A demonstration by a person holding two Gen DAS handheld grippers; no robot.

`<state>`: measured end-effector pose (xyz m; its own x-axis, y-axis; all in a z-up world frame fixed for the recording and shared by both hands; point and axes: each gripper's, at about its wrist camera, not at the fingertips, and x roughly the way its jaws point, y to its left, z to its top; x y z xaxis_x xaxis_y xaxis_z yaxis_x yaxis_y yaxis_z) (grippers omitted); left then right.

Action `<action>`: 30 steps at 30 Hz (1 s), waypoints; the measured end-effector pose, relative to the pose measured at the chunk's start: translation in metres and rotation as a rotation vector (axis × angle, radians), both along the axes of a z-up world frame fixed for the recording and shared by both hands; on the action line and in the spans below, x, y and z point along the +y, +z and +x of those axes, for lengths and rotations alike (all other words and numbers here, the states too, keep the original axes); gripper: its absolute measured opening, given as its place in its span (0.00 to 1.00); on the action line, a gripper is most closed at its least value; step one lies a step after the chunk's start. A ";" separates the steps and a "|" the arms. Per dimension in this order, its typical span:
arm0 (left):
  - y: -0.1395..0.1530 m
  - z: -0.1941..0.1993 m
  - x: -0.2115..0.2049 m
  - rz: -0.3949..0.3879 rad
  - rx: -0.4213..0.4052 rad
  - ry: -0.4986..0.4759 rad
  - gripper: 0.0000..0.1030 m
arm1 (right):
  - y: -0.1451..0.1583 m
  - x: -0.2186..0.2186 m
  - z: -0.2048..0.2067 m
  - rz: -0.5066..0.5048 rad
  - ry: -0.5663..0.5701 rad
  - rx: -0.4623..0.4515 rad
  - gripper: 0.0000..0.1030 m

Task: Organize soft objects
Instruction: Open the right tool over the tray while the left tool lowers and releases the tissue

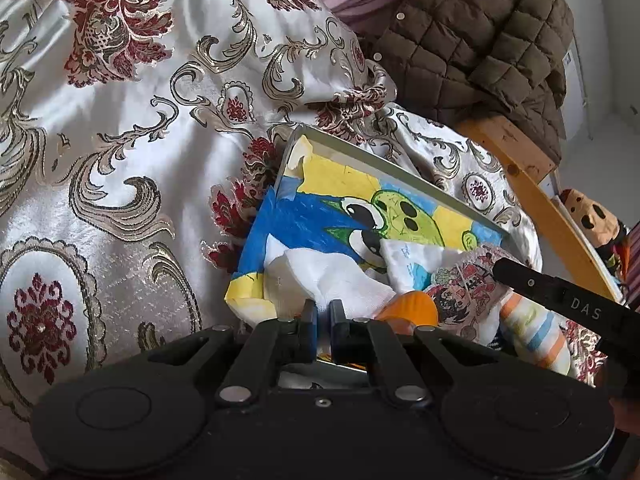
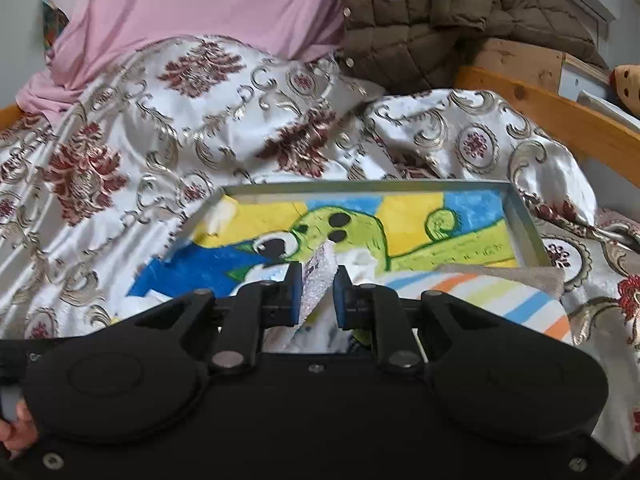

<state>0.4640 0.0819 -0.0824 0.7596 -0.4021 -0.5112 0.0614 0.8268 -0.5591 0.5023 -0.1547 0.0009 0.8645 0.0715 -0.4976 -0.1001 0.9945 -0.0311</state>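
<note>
A shallow metal tray [image 1: 400, 160] [image 2: 360, 187] lined with a blue, yellow and green drawing lies on the brocade bedspread [image 1: 120, 160]. Soft items are piled at its near end: a white cloth [image 1: 320, 276], a cartoon-print cloth [image 1: 468, 292], an orange piece [image 1: 408, 312] and a striped cloth [image 1: 536, 332] [image 2: 500, 300]. My left gripper [image 1: 323, 316] is shut with the white cloth's edge between its tips. My right gripper [image 2: 318, 280] stands slightly open over the tray; a pale speckled cloth [image 2: 316, 280] rises loosely between its pads. One of its fingers [image 1: 520, 278] reaches in from the right onto the cartoon-print cloth.
A brown quilted jacket [image 1: 480, 40] [image 2: 420, 20] and a pink sheet [image 2: 200, 8] lie at the back of the bed. The wooden bed rail [image 1: 532, 184] [image 2: 560, 116] runs along the right, with a plush toy [image 1: 592, 216] beyond it. A hand [image 2: 16, 428] grips the right handle.
</note>
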 end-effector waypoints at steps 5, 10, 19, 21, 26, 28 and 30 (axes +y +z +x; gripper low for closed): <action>0.004 -0.001 -0.005 0.040 -0.004 -0.005 0.08 | -0.002 0.004 -0.004 -0.057 -0.005 0.011 0.12; 0.007 -0.004 -0.005 0.045 0.007 0.004 0.18 | 0.003 0.008 -0.004 -0.130 -0.031 0.033 0.29; 0.022 -0.016 -0.010 0.072 -0.002 0.011 0.45 | -0.005 0.002 -0.022 -0.248 -0.032 0.026 0.60; 0.026 -0.020 -0.013 0.084 -0.006 0.022 0.55 | -0.002 -0.004 -0.029 -0.239 -0.037 0.013 0.72; 0.044 -0.036 -0.024 0.154 -0.059 0.042 0.69 | 0.012 -0.014 -0.047 -0.211 -0.034 -0.047 0.92; 0.052 -0.044 -0.027 0.169 -0.079 0.047 0.72 | 0.017 -0.018 -0.055 -0.196 -0.030 -0.072 0.98; 0.059 -0.050 -0.030 0.184 -0.099 0.050 0.76 | 0.023 -0.020 -0.066 -0.174 -0.021 -0.092 0.99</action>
